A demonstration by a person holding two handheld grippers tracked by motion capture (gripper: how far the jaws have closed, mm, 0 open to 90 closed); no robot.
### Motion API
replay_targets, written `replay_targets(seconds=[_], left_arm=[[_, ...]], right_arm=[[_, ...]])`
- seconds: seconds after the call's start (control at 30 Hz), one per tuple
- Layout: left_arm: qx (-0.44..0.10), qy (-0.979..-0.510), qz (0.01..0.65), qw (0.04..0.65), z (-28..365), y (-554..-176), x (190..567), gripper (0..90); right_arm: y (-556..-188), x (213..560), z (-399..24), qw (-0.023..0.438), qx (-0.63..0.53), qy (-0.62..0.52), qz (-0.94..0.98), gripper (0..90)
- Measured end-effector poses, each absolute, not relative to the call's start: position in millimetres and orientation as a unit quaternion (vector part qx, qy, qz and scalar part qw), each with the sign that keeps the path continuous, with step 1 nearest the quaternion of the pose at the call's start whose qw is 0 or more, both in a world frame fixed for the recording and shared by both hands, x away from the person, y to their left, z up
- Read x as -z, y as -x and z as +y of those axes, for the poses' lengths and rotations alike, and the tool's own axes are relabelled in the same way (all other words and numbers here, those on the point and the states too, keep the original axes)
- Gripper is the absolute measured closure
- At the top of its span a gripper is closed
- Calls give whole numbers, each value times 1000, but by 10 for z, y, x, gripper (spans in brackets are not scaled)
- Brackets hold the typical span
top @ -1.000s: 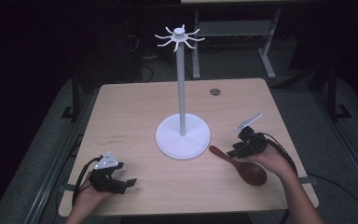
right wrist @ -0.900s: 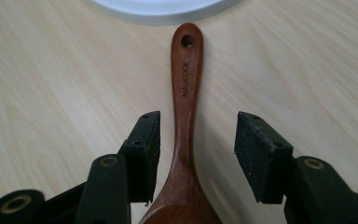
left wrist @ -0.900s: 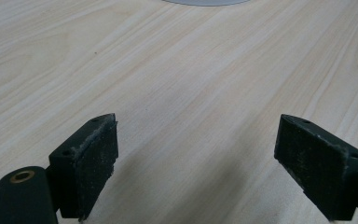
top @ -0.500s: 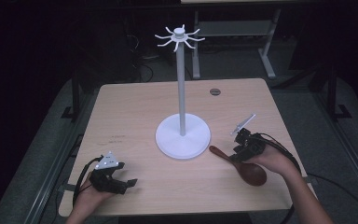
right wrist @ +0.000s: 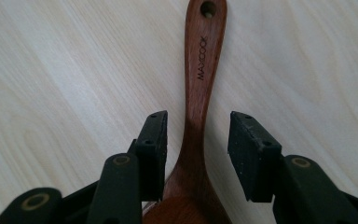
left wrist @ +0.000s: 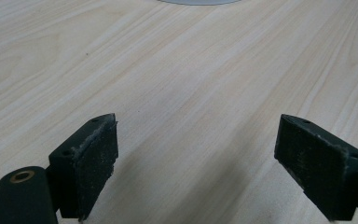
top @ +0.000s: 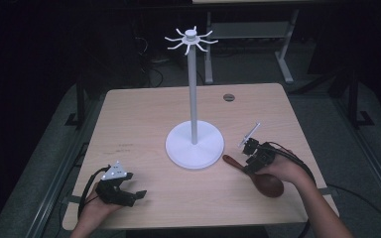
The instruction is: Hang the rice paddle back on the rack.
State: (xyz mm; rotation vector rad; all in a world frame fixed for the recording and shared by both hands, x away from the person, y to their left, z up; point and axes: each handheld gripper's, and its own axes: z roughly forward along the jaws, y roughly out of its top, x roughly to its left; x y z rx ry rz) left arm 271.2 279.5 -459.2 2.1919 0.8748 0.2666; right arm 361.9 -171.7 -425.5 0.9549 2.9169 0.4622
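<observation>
Wooden spoon (right wrist: pixel 196 135) flat on table (top: pixel 144 119), right of white stand (top: pixel 194 146), handle end near stand base, bowl toward table's near edge. Right gripper (right wrist: pixel 196 140) straddling spoon neck, jaws just closing, gaps visible both sides, pads not pressing. Left gripper (left wrist: pixel 198 158) spread wide over bare tabletop near front left corner, nothing between jaws.
</observation>
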Motion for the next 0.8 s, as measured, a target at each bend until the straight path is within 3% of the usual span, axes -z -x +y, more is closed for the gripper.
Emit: replay_targets(seconds=[0.8], left_arm=[[-103, -858, 339, 372, 2790, -2712, 4593, 129]], right_arm=[[-3646, 4388, -1573, 24, -110, -301, 947, 753]])
